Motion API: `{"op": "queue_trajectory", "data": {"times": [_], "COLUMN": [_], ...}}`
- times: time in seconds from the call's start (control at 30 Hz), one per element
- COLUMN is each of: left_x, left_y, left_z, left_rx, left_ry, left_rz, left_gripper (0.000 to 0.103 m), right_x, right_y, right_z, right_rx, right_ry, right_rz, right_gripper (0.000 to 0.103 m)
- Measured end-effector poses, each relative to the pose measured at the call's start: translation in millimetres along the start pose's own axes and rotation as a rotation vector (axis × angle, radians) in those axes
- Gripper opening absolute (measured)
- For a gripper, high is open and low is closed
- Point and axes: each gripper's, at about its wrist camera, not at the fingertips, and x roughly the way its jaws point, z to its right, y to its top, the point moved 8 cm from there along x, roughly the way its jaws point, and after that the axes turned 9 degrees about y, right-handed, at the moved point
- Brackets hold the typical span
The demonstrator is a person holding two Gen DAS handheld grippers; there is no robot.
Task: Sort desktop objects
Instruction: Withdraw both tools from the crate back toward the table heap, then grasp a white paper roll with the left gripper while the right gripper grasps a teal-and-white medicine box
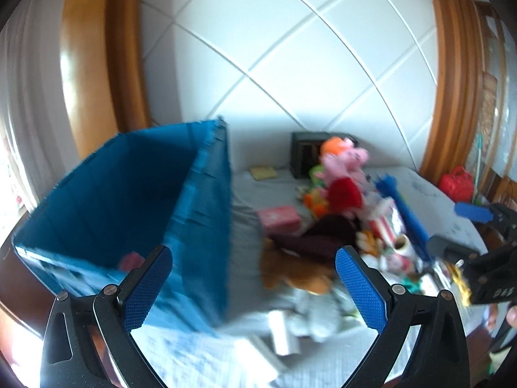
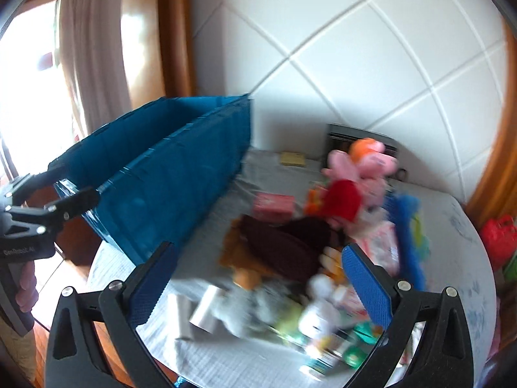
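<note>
Blue storage bin (image 1: 135, 194) stands at table's left. Toy pile (image 2: 323, 242), pink plush (image 1: 347, 158) uppermost, lies just right of it. Left gripper (image 1: 253, 287) and right gripper (image 2: 260, 287): both spread wide, empty.

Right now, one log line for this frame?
left gripper: open, empty | right gripper: open, empty | blue bin: left of toy pile

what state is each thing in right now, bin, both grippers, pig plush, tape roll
blue bin: open-topped, a pink item at its bottom
left gripper: open, holding nothing
right gripper: open, holding nothing
pink pig plush: upright in the pile
tape roll: in the pile, core hole showing
</note>
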Motion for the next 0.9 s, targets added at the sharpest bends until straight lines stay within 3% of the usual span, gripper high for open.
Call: {"op": "queue_trajectory", "data": {"times": [0.1,0.3,0.53,0.67,0.9], "left_x": [-1,11,52,85,135], "left_y": [-25,-88,-171,-210,-249], "left_z": [47,86,68,52,42], "left_rx": [0.012,0.017,-0.02,-0.049,-0.06], "left_ry": [-0.006,0.028,0.121,0.148,0.158], "left_rz": [-0.058,-0.191,-0.375,-0.465,-0.522], "left_gripper": [0.103,0.103,0.099,0.096,0.096], "right_x": [-28,-28,8,35,76], "right_y": [-29,-102,-171,-209,-259], "right_z": [46,118,122,124,131], "right_rx": [0.043,0.175,0.266,0.337,0.432], "right_ry": [-0.011,-0.024,0.055,0.033,-0.083], "right_rz": [0.037,-0.07,-0.188,-0.264,-0.338], "right_gripper": [0.103,0.103,0.103,0.103,0.103]}}
